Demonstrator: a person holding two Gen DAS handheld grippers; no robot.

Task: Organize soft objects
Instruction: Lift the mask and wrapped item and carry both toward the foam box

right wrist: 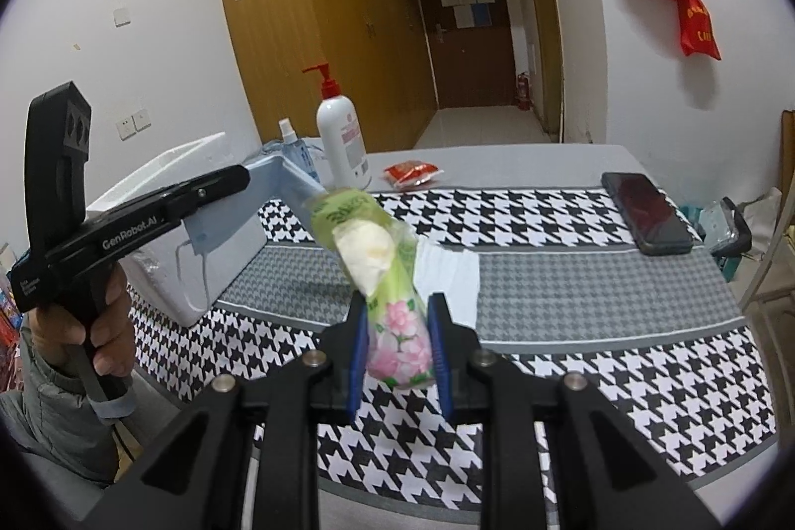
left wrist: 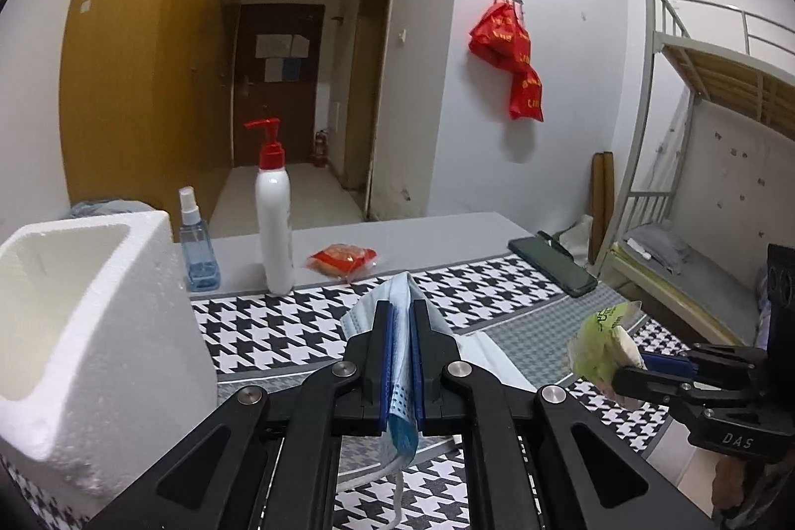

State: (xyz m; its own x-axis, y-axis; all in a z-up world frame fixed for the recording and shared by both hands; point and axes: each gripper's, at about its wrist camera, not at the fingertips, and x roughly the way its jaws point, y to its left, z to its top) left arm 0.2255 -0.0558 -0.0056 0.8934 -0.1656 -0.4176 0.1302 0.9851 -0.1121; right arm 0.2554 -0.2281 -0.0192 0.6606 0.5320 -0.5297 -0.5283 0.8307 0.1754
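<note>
Both grippers loaded, both lifted clear of the table (right wrist: 546, 162).

Left gripper (left wrist: 400, 321): jaws clamped on a blue surgical mask (left wrist: 397, 356). The mask is folded between the pads; its ear loop hangs below the fingers. In the right wrist view the mask sits just in front of the white foam box (left wrist: 84, 306), roughly at rim height.

Right gripper (right wrist: 397, 331): jaws clamped on the lower end of a green tissue pack (right wrist: 377, 262), floral print, white tissue bulging from the opened top. It is held over the middle of the houndstooth cloth (right wrist: 596, 381), tilted toward the left gripper.

The foam box stands at the table's left edge, open top, interior looks empty as far as I can see. A white folded cloth (right wrist: 447, 271) lies on the grey band mid-table, not yet handled.

Not task items, I judge: pump bottle (left wrist: 273, 222), spray bottle (left wrist: 196, 242) and red snack packet (left wrist: 340, 259) along the far edge; phone (left wrist: 551, 264) at the far right.

Step in hand, my reading: carrying both soft items to the box. Next: bring the mask over the opening, release, then swing the tissue pack across. The trailing loop could snag on the rim, so I should lower well inside before I open.
</note>
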